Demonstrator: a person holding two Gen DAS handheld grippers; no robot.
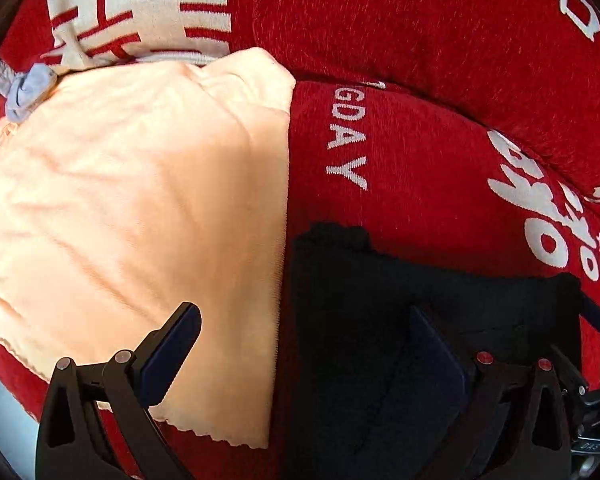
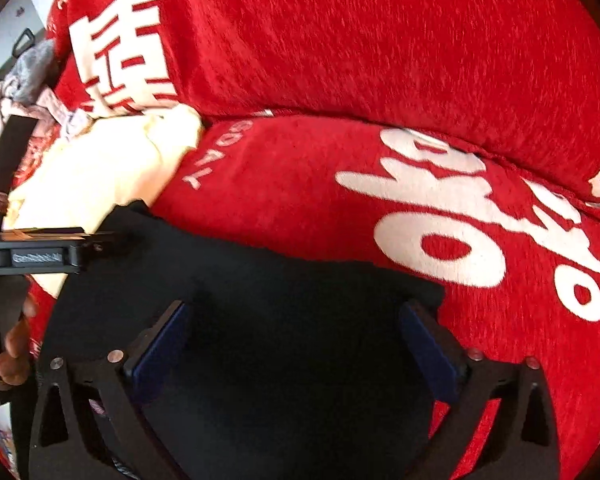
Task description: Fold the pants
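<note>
While both claws stand spread and empty over the black pants (image 2: 284, 320) at lower centre on the red blanket (image 2: 340, 60), the left claw (image 1: 304, 344) could snag the peach garment (image 1: 140, 184) alongside; the right claw (image 2: 296, 332) straddles only pants.

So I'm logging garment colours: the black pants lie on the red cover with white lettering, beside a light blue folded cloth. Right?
One thing is wrong: the folded cloth beside the black pants is pale peach, as the left wrist view shows. The red cover has white lettering.
</note>
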